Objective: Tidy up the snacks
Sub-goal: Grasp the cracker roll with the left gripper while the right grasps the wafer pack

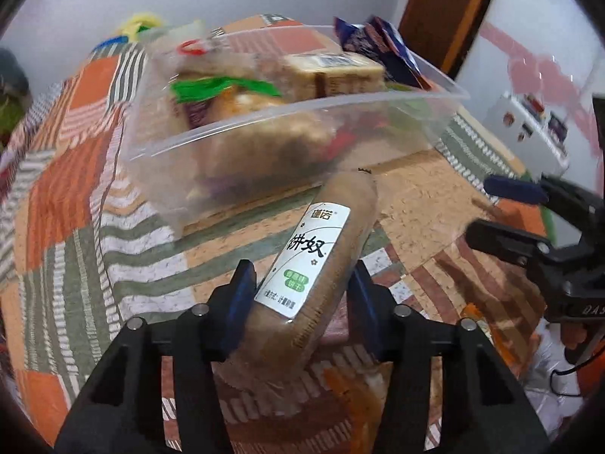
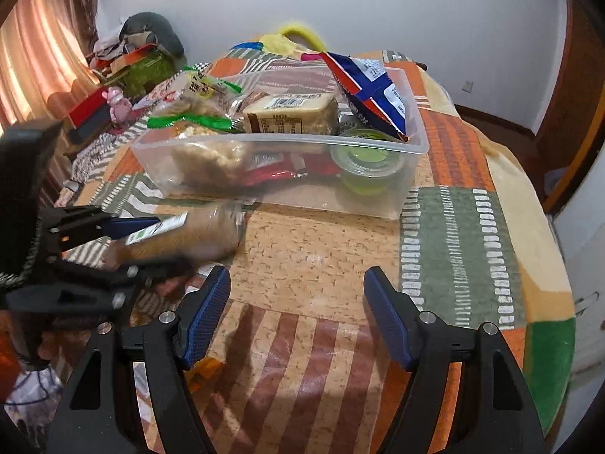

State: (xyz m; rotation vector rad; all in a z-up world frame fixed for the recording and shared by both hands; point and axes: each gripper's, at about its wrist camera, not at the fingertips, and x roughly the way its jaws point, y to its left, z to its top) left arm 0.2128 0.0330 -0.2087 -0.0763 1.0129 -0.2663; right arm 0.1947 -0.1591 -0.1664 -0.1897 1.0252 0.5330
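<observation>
My left gripper [image 1: 302, 287] is shut on a long brown biscuit pack [image 1: 314, 265] with a white label, held just above the tablecloth, its far end near the clear plastic bin [image 1: 264, 128]. The pack also shows in the right wrist view [image 2: 189, 238], at the left, between the left gripper's fingers [image 2: 132, 227]. The bin [image 2: 412, 143] holds several snacks: a tan boxed cake [image 2: 291, 113], a blue chip bag [image 2: 370, 90], a green cup [image 2: 363, 166], and green-tied bags [image 2: 196, 121]. My right gripper [image 2: 297, 310] is open and empty over the cloth, in front of the bin.
A patchwork orange, green and striped cloth [image 2: 453, 234] covers the round table. Beyond the bin lie a yellow bag [image 2: 291, 38] and, left, cluttered boxes and a pink toy [image 2: 117, 106]. The table edge drops off at right [image 2: 556, 265]. A white cabinet [image 1: 529, 128] stands beyond the table.
</observation>
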